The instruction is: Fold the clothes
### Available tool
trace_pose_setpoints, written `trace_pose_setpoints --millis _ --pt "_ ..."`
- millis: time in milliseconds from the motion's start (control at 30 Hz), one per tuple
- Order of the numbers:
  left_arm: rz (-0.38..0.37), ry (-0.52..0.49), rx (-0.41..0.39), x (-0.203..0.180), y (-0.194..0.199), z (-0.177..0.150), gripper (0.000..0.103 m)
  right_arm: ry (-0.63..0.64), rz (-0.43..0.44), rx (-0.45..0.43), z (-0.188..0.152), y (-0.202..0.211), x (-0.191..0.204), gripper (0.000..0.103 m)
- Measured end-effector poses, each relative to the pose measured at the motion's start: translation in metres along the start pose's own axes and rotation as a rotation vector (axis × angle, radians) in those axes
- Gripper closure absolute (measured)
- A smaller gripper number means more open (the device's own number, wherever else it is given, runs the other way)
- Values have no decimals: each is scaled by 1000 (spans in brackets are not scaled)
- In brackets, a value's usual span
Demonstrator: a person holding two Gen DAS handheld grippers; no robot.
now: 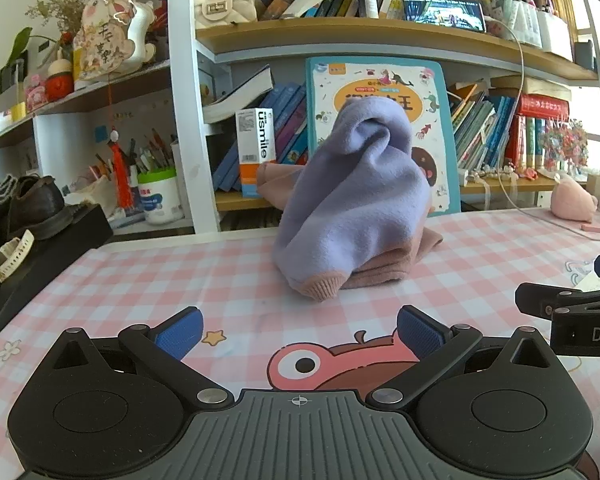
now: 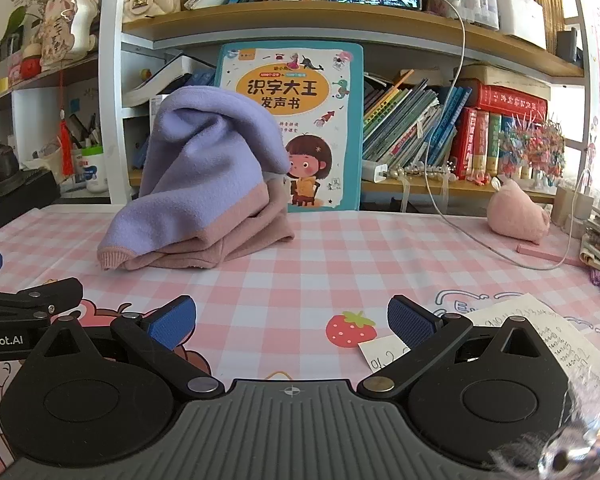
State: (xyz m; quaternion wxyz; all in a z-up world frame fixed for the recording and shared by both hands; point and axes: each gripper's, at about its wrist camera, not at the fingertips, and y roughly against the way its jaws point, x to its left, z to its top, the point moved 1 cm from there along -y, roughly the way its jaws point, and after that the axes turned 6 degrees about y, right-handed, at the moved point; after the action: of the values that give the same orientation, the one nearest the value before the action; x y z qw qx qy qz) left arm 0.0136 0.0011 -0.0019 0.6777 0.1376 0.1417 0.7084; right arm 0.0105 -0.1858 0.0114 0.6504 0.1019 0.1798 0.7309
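Two grippers, left (image 1: 299, 330) and right (image 2: 292, 320), jaws wide apart, empty, sweater (image 1: 352, 200) bunched at frame centre, on table (image 1: 140, 280).

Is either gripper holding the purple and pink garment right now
No, the left gripper and right gripper both sit open, short of the garment, which lies heaped on the checked tablecloth.

A pink-and-white checked worktop (image 2: 320, 248) with cartoon prints carries everything. Ahead and left of the right-hand fingers (image 2: 410, 322) a lilac and pink garment (image 2: 204, 184) sits heaped upon it. Just beside those fingers, to the right, lies a handwritten paper note (image 2: 540, 320). Far ahead to the right rest a pink plush toy (image 2: 518, 212) and a white cable (image 2: 500, 256).
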Motion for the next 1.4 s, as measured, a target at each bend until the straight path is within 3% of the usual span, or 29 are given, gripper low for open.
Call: trace_pose_setpoints --millis 1400 --pt "-31 -31 38 -4 -5 0 0 10 -10 12 1 -1 1 0"
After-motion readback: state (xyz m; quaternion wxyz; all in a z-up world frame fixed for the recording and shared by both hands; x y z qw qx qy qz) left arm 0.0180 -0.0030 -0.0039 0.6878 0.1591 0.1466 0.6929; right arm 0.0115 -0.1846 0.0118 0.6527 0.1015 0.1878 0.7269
